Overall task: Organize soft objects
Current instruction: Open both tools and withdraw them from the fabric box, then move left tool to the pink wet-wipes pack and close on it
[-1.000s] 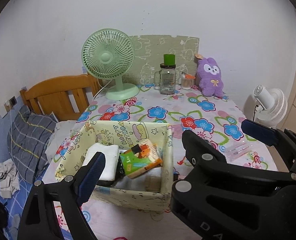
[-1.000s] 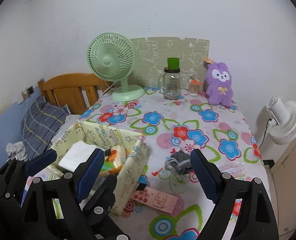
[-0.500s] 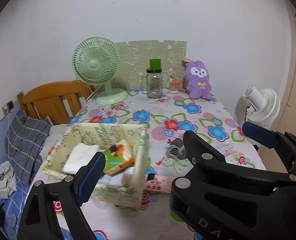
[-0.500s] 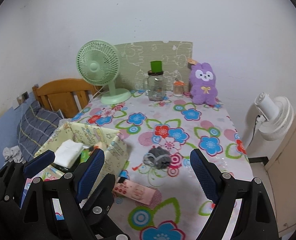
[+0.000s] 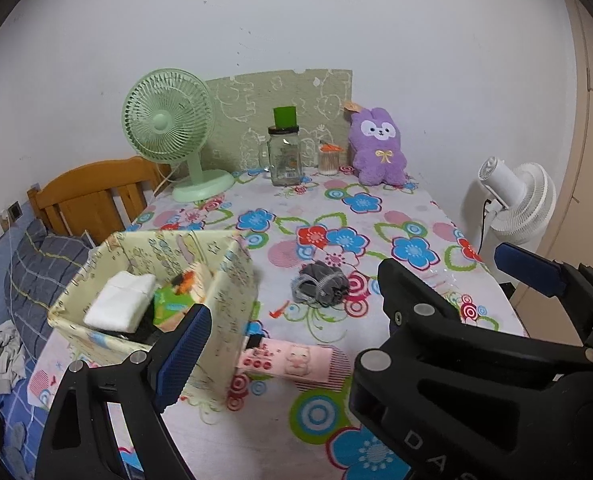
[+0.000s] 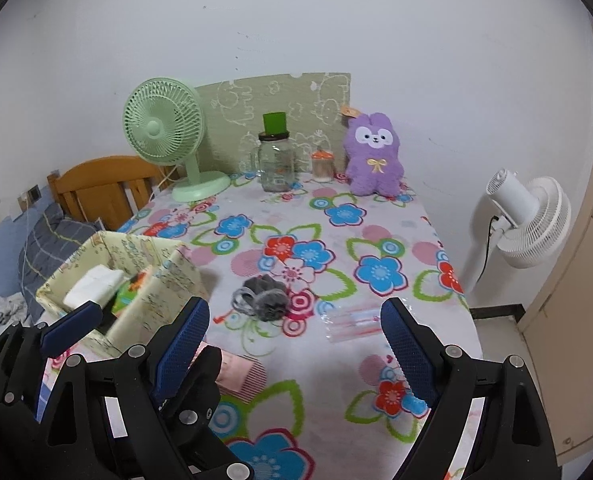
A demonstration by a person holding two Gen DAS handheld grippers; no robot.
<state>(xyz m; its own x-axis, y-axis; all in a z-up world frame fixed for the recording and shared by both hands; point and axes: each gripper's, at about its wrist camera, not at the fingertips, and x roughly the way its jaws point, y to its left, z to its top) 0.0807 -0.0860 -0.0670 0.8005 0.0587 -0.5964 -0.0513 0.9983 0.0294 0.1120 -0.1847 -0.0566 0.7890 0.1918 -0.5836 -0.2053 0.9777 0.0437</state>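
A cream patterned fabric box (image 5: 232, 304) (image 6: 164, 280) stands at the table's left edge. It holds a white folded cloth (image 5: 122, 304) (image 6: 92, 284), a green packet (image 5: 174, 300) and something dark. A grey bundled sock (image 5: 322, 286) (image 6: 262, 298) lies on the floral tablecloth mid-table. A purple plush rabbit (image 5: 378, 152) (image 6: 372, 154) sits at the far wall. My left gripper (image 5: 292, 344) is open and empty in front of the box. My right gripper (image 6: 294, 348) is open and empty, just short of the sock. The right gripper's body shows in the left wrist view.
A pink flat pack (image 5: 292, 362) (image 6: 240, 372) lies beside the box. A clear plastic packet (image 6: 352, 320) lies right of the sock. A green fan (image 5: 168, 124), a glass jar (image 5: 284, 156) and a small jar (image 5: 328, 158) stand at the back. A white fan (image 6: 524, 220) stands off the table's right side.
Both grippers have pulled back and risen away from the box. The sock and pink pack came into the left wrist view. Both stayed open and empty.
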